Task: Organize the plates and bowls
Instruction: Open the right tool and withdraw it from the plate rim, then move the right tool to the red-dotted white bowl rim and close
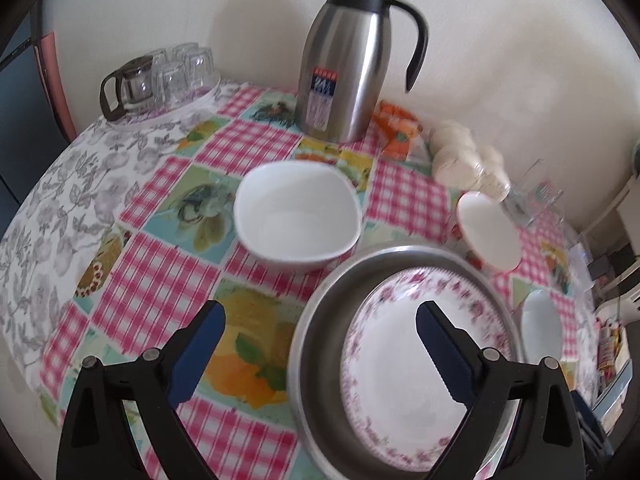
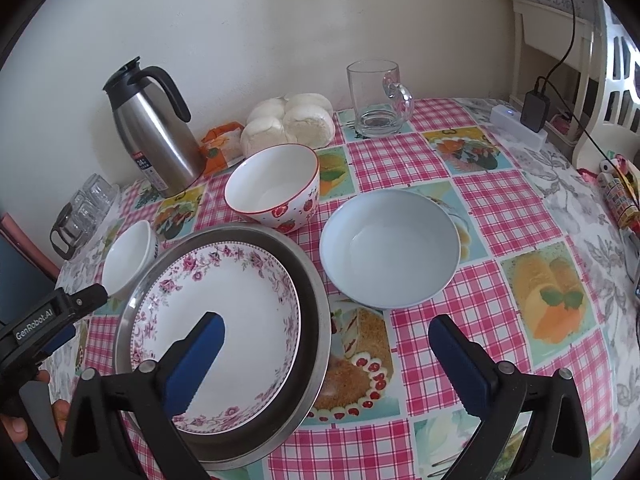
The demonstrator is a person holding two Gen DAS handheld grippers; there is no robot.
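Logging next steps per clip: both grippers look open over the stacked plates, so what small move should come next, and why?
Probably move the right gripper to the pale blue bowl and close on its near rim. The floral plate already sits in the metal plate, both grippers are open and empty, and three bowls stand loose on the table; the blue one lies nearest the right gripper.
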